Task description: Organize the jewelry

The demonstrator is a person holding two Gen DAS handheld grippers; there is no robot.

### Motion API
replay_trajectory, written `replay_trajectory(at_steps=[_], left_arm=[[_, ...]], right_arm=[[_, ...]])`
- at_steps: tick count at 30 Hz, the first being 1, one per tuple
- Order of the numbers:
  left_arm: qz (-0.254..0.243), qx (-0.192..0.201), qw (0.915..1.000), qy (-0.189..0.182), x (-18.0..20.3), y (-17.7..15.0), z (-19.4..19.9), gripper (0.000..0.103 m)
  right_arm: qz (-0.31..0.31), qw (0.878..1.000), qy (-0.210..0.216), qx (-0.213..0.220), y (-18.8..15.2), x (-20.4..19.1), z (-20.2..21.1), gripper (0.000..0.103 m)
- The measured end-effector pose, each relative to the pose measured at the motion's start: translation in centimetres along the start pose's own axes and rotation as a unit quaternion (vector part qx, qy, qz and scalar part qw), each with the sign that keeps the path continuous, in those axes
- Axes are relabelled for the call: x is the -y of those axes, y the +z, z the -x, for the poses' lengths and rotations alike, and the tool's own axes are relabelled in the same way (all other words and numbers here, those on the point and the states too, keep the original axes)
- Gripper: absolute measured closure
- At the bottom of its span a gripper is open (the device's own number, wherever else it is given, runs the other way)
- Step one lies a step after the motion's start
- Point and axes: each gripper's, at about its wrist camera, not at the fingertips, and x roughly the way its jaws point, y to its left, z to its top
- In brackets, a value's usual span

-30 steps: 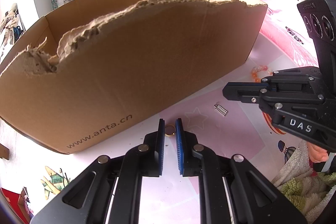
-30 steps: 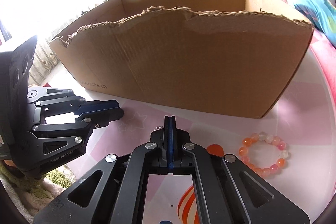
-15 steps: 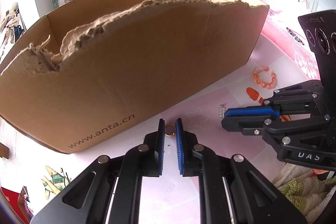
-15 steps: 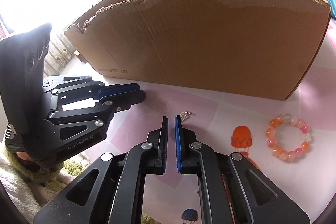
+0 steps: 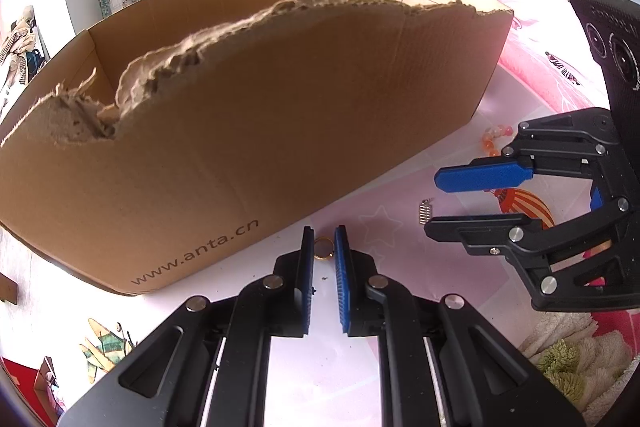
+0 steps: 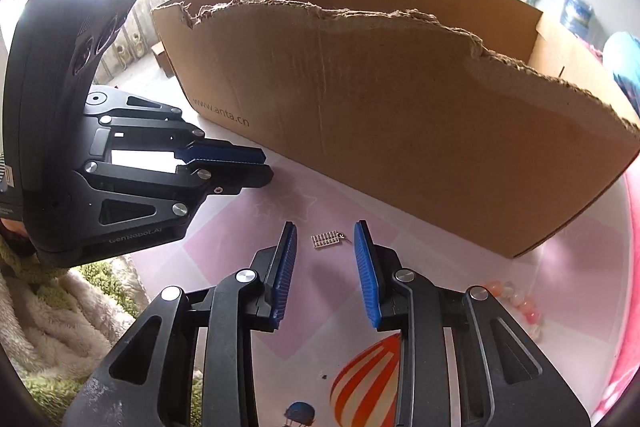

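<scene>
1. I am worrying about the left gripper (image 5: 324, 239). It is pinching a small gold ring (image 5: 322, 247) only at the very tips of its fingers, so the ring could be slipping out or flicking away if I jolt it on the way to the box (image 5: 248, 131).
2. The torn front wall of the box is standing high just beyond both grippers. I am judging that a low carry would be knocking the ring against that ragged edge.
3. The silver clasp (image 6: 327, 239) is lying flat on the pink mat (image 6: 240, 247). It is thin and small, so the right gripper (image 6: 325, 241) risks sliding over it or pushing it along the mat instead of lifting it.
4. The two grippers are working close together, left one just left of the right one, so I am watching for a bump that could shake the ring loose.
5. Left gripper: nearly closed, with a narrow gap, and the ring is sitting between the tips.
6. Right gripper: wide open and holding nothing; the clasp is lying between and just past its tips, touching neither.
7. The bead bracelet (image 6: 516, 297) is waiting on the mat to the right, partly hidden behind the right gripper.
</scene>
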Motion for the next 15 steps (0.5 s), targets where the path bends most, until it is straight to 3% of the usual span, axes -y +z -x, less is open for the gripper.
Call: replay_trajectory(at_steps=[6, 9, 15], left_arm=[[0.001, 0.001, 1.0, -0.001, 0.0, 0.0, 0.0, 0.093], [0.001, 0.001, 1.0, -0.001, 0.0, 0.1, 0.0, 0.093], [0.001, 0.001, 1.0, -0.002, 0.0, 0.1, 0.0, 0.093]], right_arm=[[0.042, 0.999, 0.021, -0.025, 0.6, 0.4, -1.3, 0.077], [0.048, 0.998, 0.022, -0.031, 1.2, 0.1, -2.1, 0.09], [0.05, 0.998, 0.019, -0.028, 0.8, 0.9, -1.0, 0.091]])
